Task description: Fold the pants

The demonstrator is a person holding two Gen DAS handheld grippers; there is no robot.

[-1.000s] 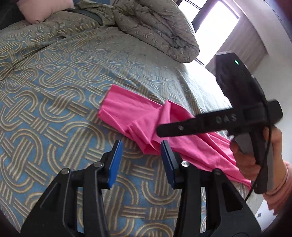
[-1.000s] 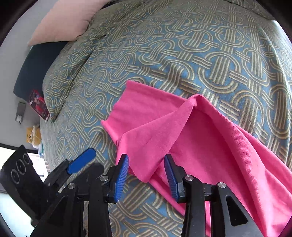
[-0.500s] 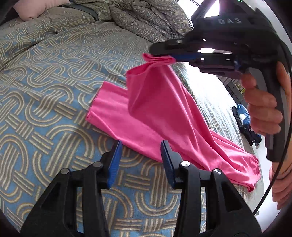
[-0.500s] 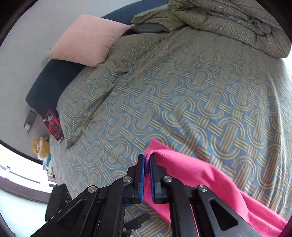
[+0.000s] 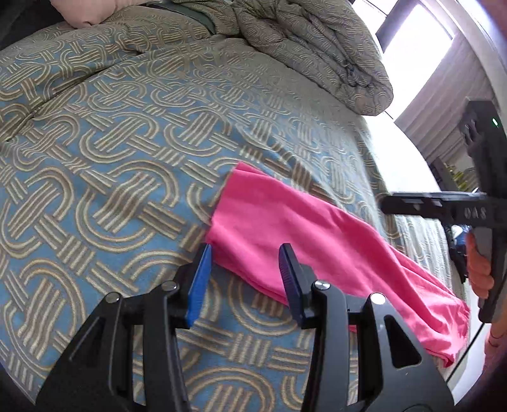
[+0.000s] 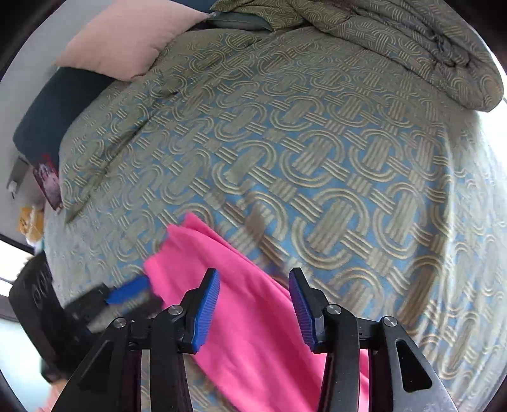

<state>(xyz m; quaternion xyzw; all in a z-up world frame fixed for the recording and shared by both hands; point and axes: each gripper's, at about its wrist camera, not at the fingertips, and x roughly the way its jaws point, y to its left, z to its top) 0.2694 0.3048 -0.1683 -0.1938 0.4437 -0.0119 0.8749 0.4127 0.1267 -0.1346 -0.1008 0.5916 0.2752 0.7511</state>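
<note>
My right tongs [image 6: 253,304] just opened, released pink pants [image 5: 317,241]; leg now laid over. Left tongs [image 5: 244,279] apart, empty, at near corner.

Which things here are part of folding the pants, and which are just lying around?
For the job: pink pants, left gripper, right gripper, bedspread as folding surface.

Just lying about: pink pillow, bunched duvet, yellow plush toy.

Patterned bedspread [image 6: 317,152], pink pillow [image 6: 126,35], rumpled duvet [image 5: 317,47], bright window [image 5: 415,28].
</note>
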